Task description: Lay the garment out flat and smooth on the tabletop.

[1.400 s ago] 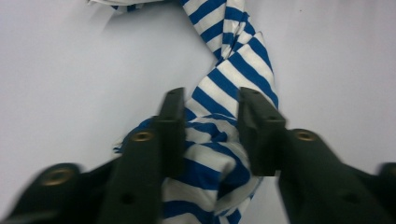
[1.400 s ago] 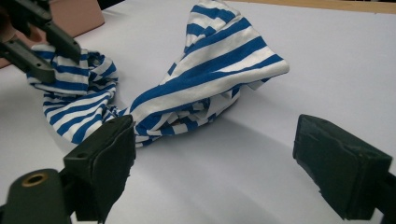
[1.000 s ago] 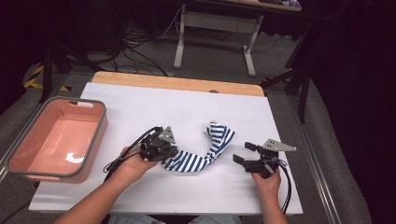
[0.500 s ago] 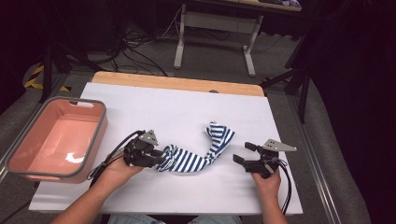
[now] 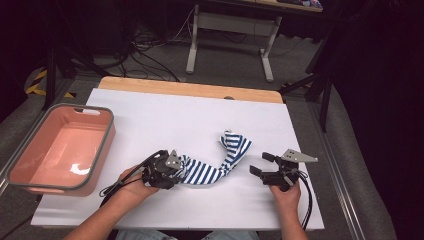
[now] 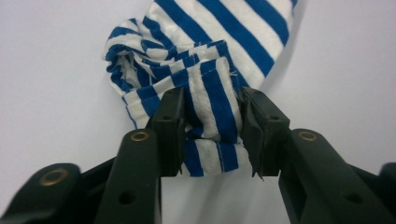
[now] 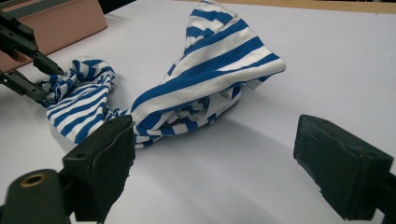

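Since the earlier frames, the left hand-held gripper [image 5: 176, 170] has sunk toward the surface [image 5: 165, 120] and shifted a little toward the left edge, its jaws having just been opening; the right one has kept its place. At the left edge sits a pink bin [image 5: 60, 150], well apart from the work. Next comes the left hand-held gripper, whose jaws flank a bunched, hemmed end of the striped cloth [image 6: 205, 102] with the pads touching the fabric on both sides. The cloth lies near the front edge, curving from that end up toward the middle of the surface. Just beside its other end, toward the right edge, the right hand-held gripper [image 5: 265, 165] rests wide open and holds nothing. The risk, as I judge it, is that the left grip catches only the outer fold, so the bunch slips out when lifted.
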{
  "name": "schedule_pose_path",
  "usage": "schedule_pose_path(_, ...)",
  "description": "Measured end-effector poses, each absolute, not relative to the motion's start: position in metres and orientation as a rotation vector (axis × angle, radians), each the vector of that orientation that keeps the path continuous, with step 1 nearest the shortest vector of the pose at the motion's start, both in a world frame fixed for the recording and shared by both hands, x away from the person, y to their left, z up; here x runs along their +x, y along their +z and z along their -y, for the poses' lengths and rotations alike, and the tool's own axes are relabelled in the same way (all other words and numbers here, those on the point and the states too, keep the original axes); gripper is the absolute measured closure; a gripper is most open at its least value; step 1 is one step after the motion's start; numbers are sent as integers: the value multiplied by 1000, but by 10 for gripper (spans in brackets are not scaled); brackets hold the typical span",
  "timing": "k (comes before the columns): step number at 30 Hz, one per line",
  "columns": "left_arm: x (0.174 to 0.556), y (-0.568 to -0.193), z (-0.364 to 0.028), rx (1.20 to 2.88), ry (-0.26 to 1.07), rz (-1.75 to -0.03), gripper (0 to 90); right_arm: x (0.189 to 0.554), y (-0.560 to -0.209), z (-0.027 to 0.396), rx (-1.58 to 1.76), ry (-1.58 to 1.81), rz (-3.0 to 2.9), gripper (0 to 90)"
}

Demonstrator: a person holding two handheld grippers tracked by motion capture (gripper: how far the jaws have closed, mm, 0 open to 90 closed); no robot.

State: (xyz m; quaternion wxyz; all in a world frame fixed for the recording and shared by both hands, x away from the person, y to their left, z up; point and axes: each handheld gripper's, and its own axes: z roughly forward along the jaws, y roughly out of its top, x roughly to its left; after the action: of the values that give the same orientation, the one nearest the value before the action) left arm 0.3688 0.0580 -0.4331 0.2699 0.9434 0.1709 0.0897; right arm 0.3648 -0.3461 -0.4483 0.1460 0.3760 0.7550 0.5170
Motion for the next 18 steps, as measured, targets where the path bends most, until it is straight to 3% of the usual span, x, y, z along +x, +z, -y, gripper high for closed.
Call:
schedule_pose_path(3, 370, -432, -59, 2535, 218, -499, 703, 365, -448, 346, 1080, 1489, -2176, 131)
schedule_pose_path(18, 382, -416, -126, 2276, 144, -741, 732, 365, -448, 346, 1077, 1491, -2180, 131)
